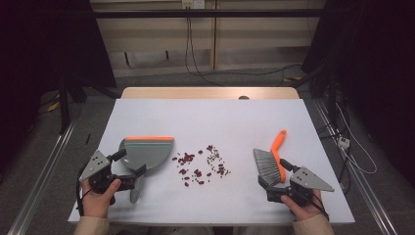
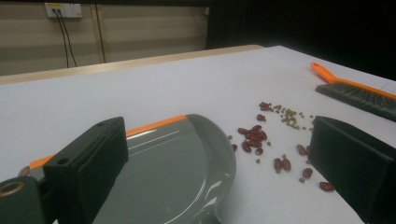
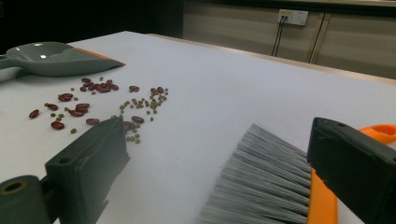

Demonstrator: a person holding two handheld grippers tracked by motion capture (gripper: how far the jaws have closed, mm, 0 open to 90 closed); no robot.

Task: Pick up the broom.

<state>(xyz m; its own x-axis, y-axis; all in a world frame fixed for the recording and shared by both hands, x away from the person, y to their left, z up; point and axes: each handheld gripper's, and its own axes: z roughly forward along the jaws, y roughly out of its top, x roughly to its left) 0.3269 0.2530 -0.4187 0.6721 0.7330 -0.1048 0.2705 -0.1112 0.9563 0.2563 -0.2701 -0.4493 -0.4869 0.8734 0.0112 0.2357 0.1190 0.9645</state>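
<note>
Evidently set for sweeping, the scattered red and green beans (image 1: 200, 167) lie mid-desk; left of them the grey orange-lipped plastic dustpan (image 1: 145, 152), right the orange-handled grey-bristled brush (image 1: 270, 161). Left gripper (image 1: 128, 170) and right gripper (image 1: 276, 180) straddle these, fingers wide, gripping nothing.

White table (image 1: 205, 117), dustpan (image 1: 147, 152), scattered beans (image 1: 200, 165), brush (image 1: 272, 159)

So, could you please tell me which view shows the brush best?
The high view: the whole brush shows there. The right gripper view shows bristles and some orange back up close; the left gripper view shows part of it far off.
</note>
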